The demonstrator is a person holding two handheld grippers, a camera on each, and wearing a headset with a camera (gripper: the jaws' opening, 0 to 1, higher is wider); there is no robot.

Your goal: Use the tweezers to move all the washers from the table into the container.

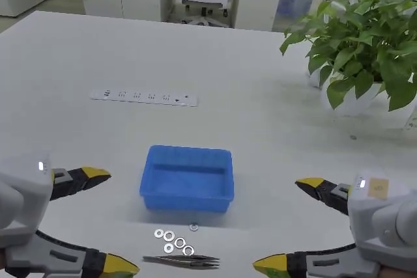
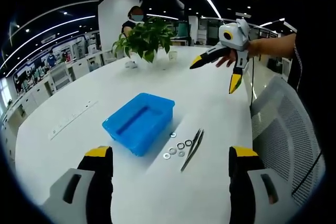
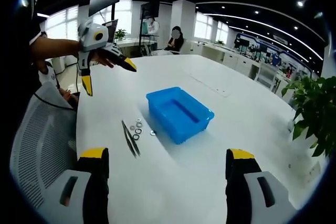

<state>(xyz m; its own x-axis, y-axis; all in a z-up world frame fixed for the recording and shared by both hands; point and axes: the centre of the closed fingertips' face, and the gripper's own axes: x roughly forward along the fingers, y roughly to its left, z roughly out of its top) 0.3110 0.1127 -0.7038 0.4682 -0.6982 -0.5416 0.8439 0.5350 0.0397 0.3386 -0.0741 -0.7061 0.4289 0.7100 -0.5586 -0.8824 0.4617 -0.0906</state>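
Washers (image 1: 173, 241), a small loose cluster lying flat on the white table (image 1: 273, 135), with one stray washer (image 1: 193, 227) between the cluster and the blue container (image 1: 187, 201); none lies in the container yet. The tweezers (image 1: 182, 261) lie flat just on the near side of the cluster, arms close together and pinching nothing. The left gripper (image 1: 120, 221) and the right gripper (image 1: 277, 224) hover to either side, each with its jaws spread wide and empty. The step in hand appears to be picking up the tweezers. One gripper should probably close across the arms partway along, leaving the tips free and pointing forward, firmly enough to carry but with travel left to squeeze. A low approach from the near side would likely avoid scattering the washers. A power strip (image 1: 144, 97) and a potted plant (image 1: 365, 37) stand well apart, beyond the container
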